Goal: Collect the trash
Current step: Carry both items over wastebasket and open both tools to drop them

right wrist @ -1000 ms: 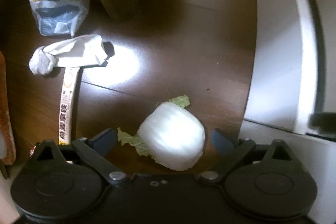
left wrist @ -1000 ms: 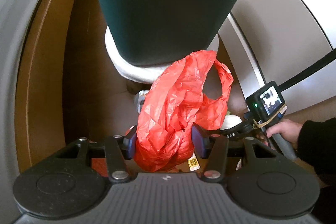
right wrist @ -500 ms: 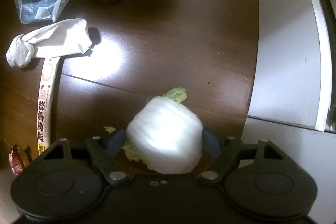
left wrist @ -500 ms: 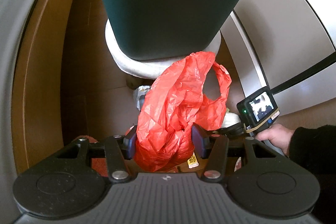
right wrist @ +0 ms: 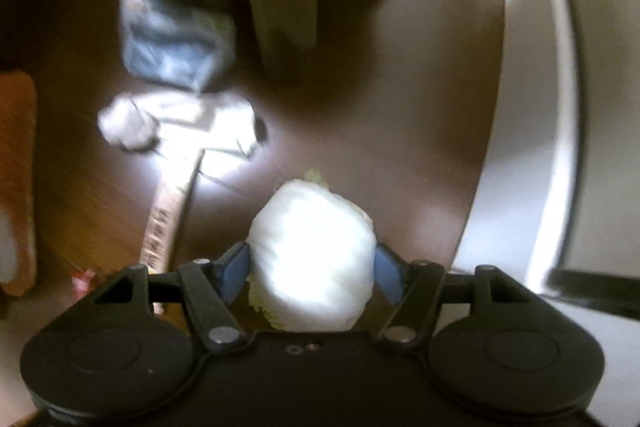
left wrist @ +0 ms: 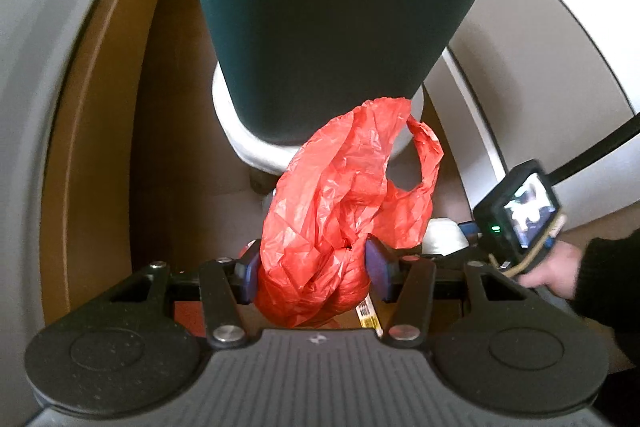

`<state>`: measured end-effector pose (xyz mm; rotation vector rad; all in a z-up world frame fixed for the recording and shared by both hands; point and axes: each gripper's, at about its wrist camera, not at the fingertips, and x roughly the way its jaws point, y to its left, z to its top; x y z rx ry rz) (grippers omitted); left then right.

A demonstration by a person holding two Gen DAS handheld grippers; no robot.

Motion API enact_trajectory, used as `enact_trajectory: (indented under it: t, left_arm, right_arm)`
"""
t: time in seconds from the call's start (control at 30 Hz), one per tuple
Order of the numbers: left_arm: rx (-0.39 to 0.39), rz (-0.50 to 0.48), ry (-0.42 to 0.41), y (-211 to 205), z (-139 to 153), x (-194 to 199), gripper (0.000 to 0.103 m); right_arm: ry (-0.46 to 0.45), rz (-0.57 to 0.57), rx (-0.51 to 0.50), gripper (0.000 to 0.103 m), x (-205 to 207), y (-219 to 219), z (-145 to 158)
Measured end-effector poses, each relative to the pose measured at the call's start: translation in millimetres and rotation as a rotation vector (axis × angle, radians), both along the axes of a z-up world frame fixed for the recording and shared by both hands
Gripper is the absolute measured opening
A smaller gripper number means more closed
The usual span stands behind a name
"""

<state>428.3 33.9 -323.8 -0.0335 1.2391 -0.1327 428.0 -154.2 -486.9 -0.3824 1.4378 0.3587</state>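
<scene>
Cabbage [right wrist: 312, 259], a pale rounded chunk with a frill of green leaf at its edges, sits clamped between the blue pads of the right gripper [right wrist: 312, 267], above the dark wood floor [right wrist: 380, 131]. Beyond the cabbage lie a crumpled white paper wad [right wrist: 176, 125], a printed paper strip [right wrist: 168, 215] and a bluish plastic wrapper [right wrist: 176, 39], all smeared by motion blur, their print unreadable. The left gripper [left wrist: 314, 265] pinches a crinkled red plastic bag [left wrist: 340, 211], its looped handle standing up. The bag hides most of the floor litter behind it. Past the bag rises a dark green tapered bin [left wrist: 336, 15], cut off at the top.
</scene>
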Motion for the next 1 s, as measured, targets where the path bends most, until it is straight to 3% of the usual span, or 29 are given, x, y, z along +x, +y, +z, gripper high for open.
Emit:
enact_trajectory:
  t: [0.3, 0.67, 1.0]
  left_arm:
    - [0.035, 0.038, -0.159, 2.5, 41.3, -21.9, 0.052]
    - [-0.01, 0.111, -0.305, 17.6, 143.3, -59.3, 0.052]
    - [-0.006, 0.146, -0.499, 23.3, 239.6, -14.4, 0.052]
  right_arm:
    - [-0.173, -0.033, 0.061, 0.066, 10.3, 22.2, 147.4]
    - [-0.382, -0.054, 0.174, 0.066, -6.5, 22.4, 321.1]
    - [-0.581, -0.034, 0.235, 0.066, 20.2, 43.4, 403.3]
